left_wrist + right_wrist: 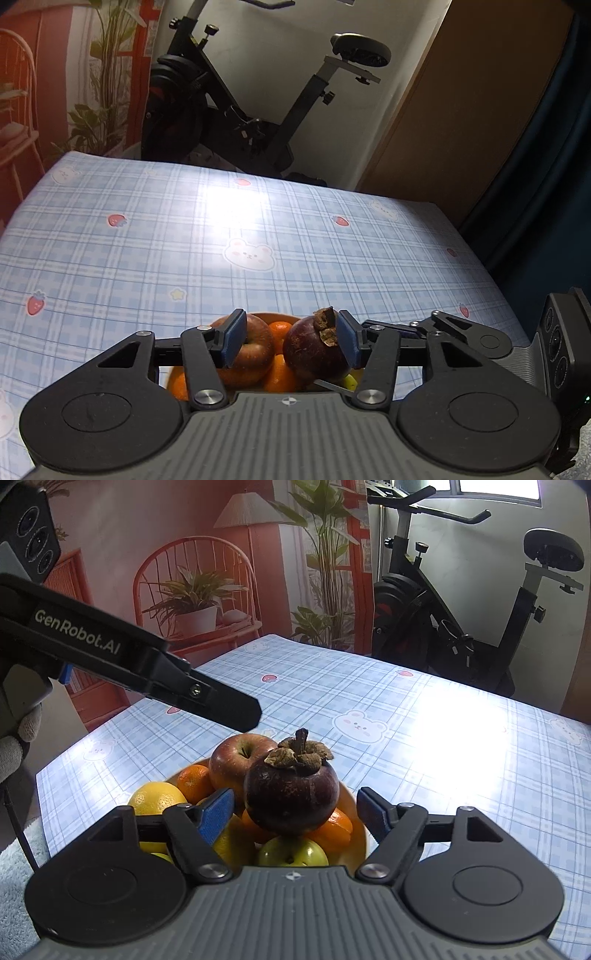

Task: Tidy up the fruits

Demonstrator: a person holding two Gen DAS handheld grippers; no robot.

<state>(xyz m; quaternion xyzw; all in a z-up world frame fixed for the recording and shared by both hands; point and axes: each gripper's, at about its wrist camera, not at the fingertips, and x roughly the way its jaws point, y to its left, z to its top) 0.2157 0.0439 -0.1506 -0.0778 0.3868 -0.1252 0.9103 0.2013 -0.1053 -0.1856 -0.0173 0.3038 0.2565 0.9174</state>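
An orange bowl [357,830] on the blue checked tablecloth holds a pile of fruit. On top sits a dark purple mangosteen [291,797] with a dry brown calyx. Behind it lie a red apple [234,760], a tangerine [194,781] and a lemon [155,797], and in front a green apple [291,853]. My right gripper [295,812] is open around the mangosteen, with a gap on each side. My left gripper [291,343] is open above the apple [255,354] and the mangosteen [314,350]; its finger [229,705] hovers over the pile from the left.
The checked tablecloth [184,240] stretches far beyond the bowl, with glare in the middle. An exercise bike [240,110] stands behind the table's far edge. A wooden panel [461,110] is at the back right. A gloved hand [14,746] holds the left gripper.
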